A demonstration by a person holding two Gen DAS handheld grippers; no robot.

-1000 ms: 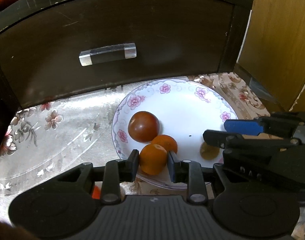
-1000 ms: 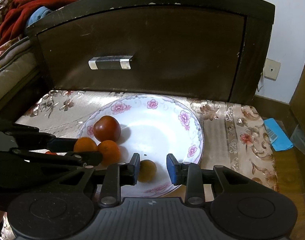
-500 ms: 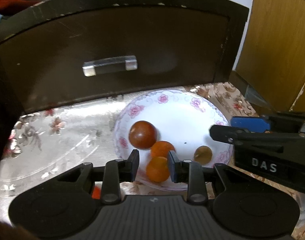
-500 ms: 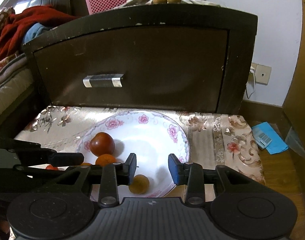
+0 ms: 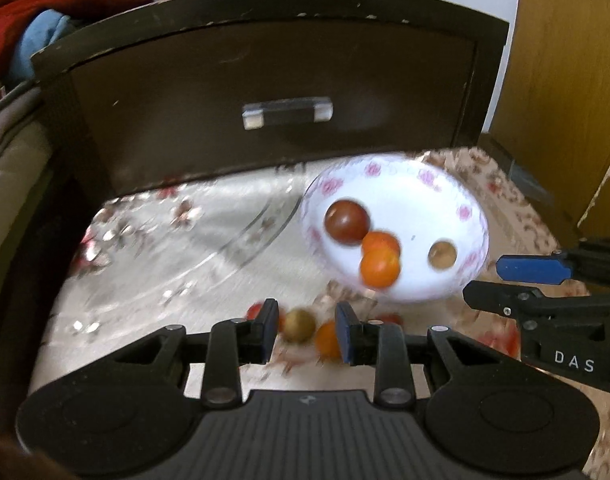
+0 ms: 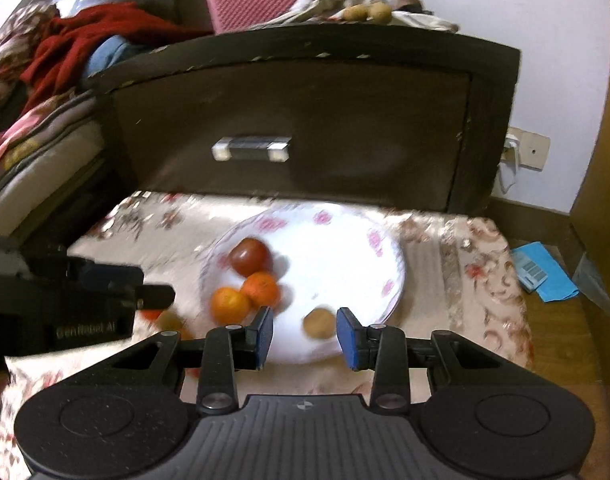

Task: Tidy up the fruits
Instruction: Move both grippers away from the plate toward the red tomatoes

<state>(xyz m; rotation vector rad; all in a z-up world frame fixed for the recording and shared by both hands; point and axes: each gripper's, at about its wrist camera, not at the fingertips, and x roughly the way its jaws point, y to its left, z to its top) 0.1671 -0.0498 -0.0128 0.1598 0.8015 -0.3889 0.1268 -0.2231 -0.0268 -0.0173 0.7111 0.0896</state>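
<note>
A dark wooden drawer front (image 5: 273,92) with a clear bar handle (image 5: 287,112) stands at the back of the scene. In front of it lies the bench (image 5: 177,264), covered with a floral cloth under glossy plastic. On the bench's right part sits a white plate (image 5: 437,196) with pink flowers round its rim. The plate holds four fruits: a dark red tomato (image 5: 347,222), two orange fruits touching each other, the farther orange (image 5: 381,241) and the nearer orange (image 5: 379,268), and, apart from them, a small brown fruit (image 5: 442,255).

The left gripper (image 5: 305,334) hovers over the bench just in front of the plate, its jaws apart and holding nothing. Seen between its fingers, on the cloth, are a small tan fruit (image 5: 299,325) and a loose orange fruit (image 5: 327,340), both blurred.

The right gripper (image 6: 305,334) hangs over the plate's near edge, jaws spread and empty, with the small brown fruit seen between them on the plate.
</note>
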